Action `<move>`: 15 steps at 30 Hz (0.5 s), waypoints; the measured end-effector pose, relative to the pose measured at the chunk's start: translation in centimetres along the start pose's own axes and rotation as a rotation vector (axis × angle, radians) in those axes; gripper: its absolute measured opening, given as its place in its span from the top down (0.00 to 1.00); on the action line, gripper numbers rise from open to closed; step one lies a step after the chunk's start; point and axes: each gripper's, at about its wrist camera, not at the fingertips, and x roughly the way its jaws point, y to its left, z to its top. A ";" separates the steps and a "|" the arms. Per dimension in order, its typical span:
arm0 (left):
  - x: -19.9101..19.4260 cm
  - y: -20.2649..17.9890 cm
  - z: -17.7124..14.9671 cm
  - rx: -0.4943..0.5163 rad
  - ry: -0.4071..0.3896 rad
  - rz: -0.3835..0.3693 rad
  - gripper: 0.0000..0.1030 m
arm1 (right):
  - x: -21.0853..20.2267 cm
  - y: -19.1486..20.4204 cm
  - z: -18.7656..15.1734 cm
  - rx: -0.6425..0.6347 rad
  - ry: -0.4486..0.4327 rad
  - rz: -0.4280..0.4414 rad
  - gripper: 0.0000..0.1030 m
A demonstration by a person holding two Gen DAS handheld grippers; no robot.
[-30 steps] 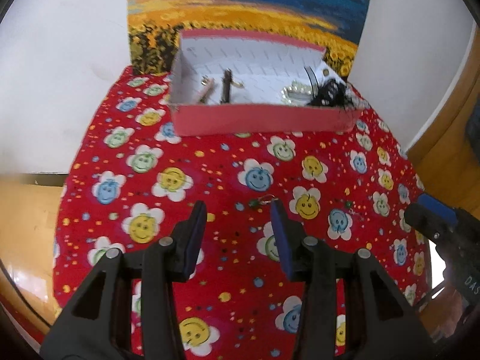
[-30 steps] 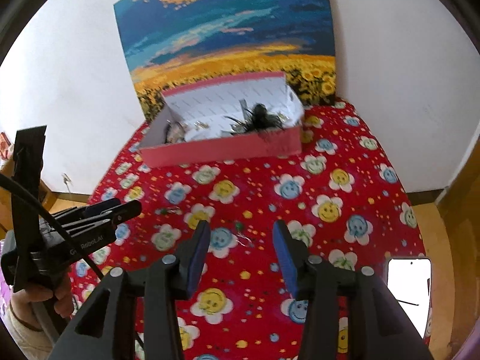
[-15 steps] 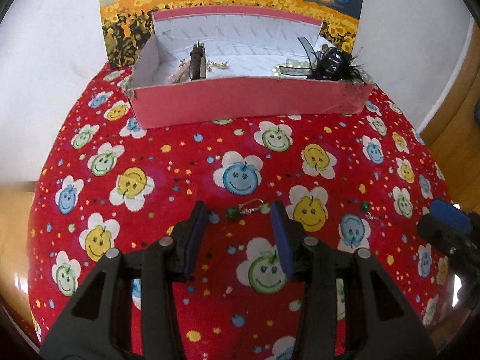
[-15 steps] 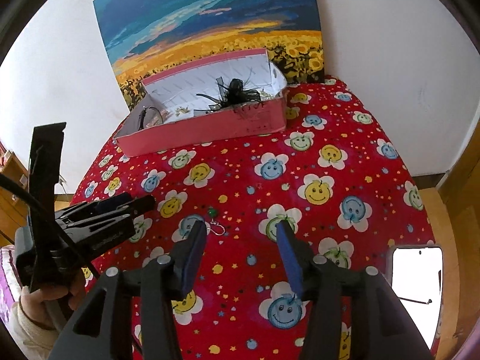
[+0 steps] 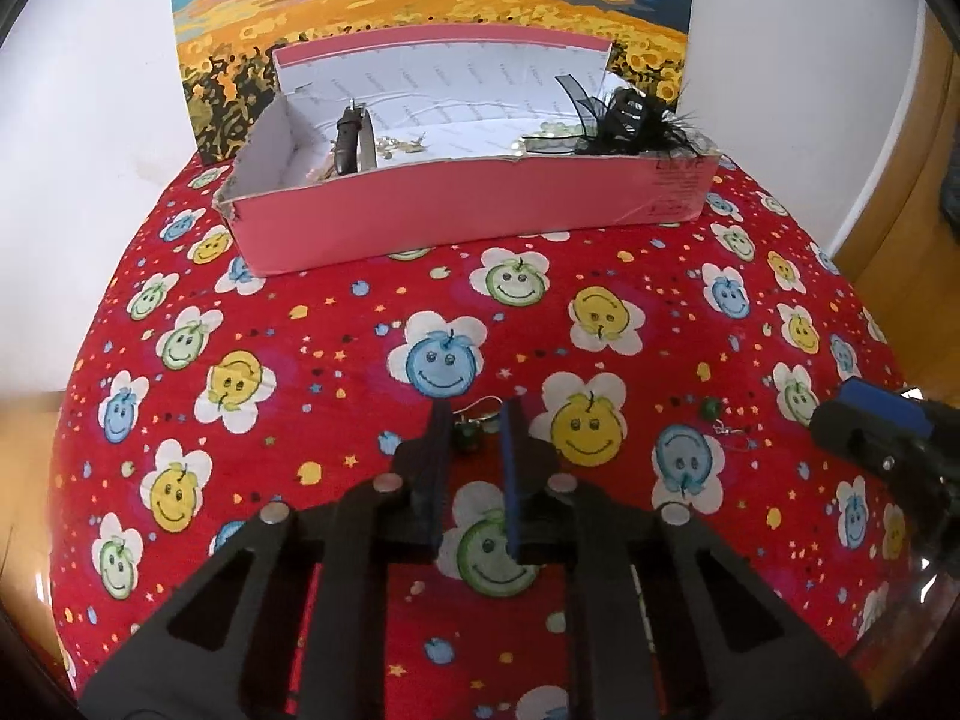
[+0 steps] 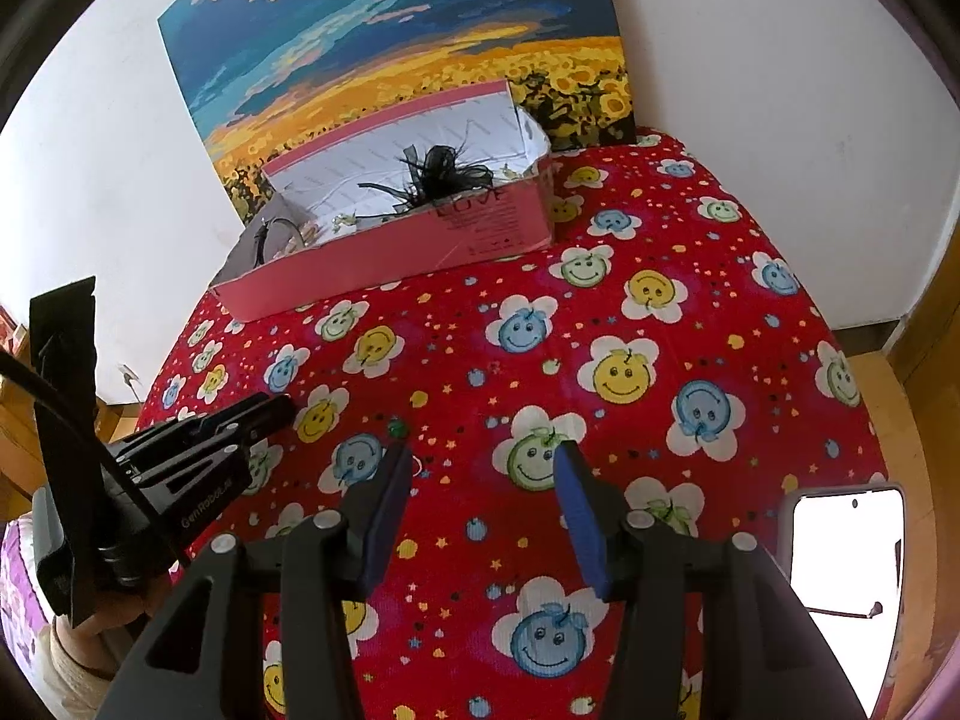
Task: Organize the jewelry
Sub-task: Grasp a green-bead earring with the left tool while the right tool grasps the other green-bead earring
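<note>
Since a moment ago your left gripper (image 5: 474, 438) has come down over the green bead earring (image 5: 467, 435) on the red smiley cloth (image 5: 336, 396), and its jaws have just closed to a narrow gap with the earring between them. Your right gripper (image 6: 483, 468) holds nothing, jaws half apart, with a second green earring (image 6: 396, 428) just beyond its left finger. The pink box (image 5: 480, 213) sits at the cloth's far edge.

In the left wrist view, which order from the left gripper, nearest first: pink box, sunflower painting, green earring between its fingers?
1. Green earring, between the left gripper fingertips.
2. Pink box, across the cloth.
3. Sunflower painting, on the wall behind.
</note>
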 end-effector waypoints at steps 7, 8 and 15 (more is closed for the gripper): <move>-0.7 0.4 -0.1 -0.035 -0.002 -0.054 0.99 | 0.0 0.2 -0.2 0.001 0.003 0.005 0.49; -1.0 0.5 -0.1 -0.039 -0.008 -0.056 0.99 | 0.0 0.3 -0.2 -0.001 0.004 0.006 0.49; -3.1 1.8 0.1 -0.069 -0.058 -0.061 0.99 | 0.8 1.2 -0.5 -0.009 0.026 0.035 0.49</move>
